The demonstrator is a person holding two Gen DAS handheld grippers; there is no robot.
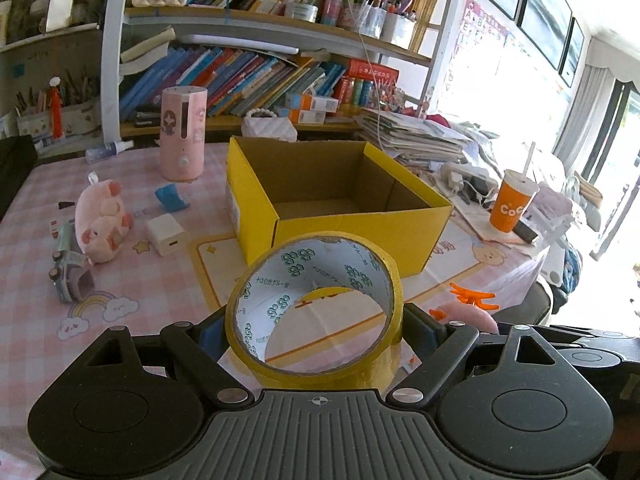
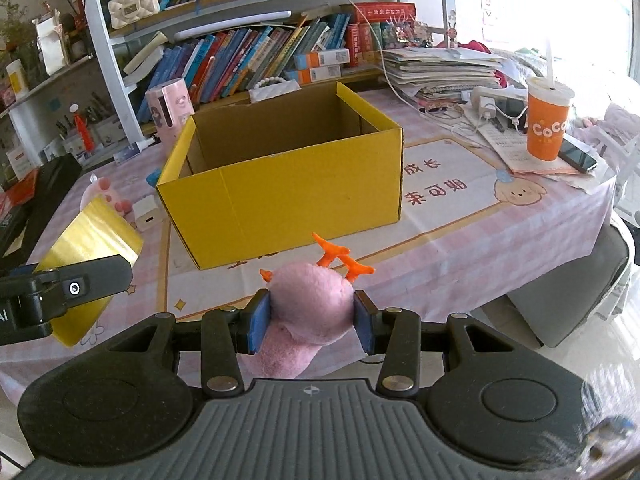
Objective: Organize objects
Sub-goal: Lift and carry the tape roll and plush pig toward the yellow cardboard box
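Observation:
My left gripper (image 1: 314, 330) is shut on a yellow tape roll (image 1: 352, 354), pads on its two sides, its hole facing the camera; the tape roll (image 2: 86, 248) also shows at the left of the right wrist view. My right gripper (image 2: 312, 322) is shut on a pink plush toy (image 2: 310, 300) with orange feet; the same plush toy (image 1: 470, 312) peeks in at the lower right of the left wrist view. Both are held above the table's near edge, short of an open, empty yellow cardboard box (image 1: 360, 232) (image 2: 280, 188) at the table's middle.
On the pink checked tablecloth (image 1: 32, 312), left of the box, lie a pink pig plush (image 1: 102, 224), a white charger cube (image 1: 166, 234), a blue clip (image 1: 172, 198), a toy car (image 1: 68, 268) and a pink cylinder (image 1: 183, 132). Right: an orange cup (image 2: 546, 124), phone (image 2: 578, 156), stacked papers (image 2: 444, 72). Bookshelves behind.

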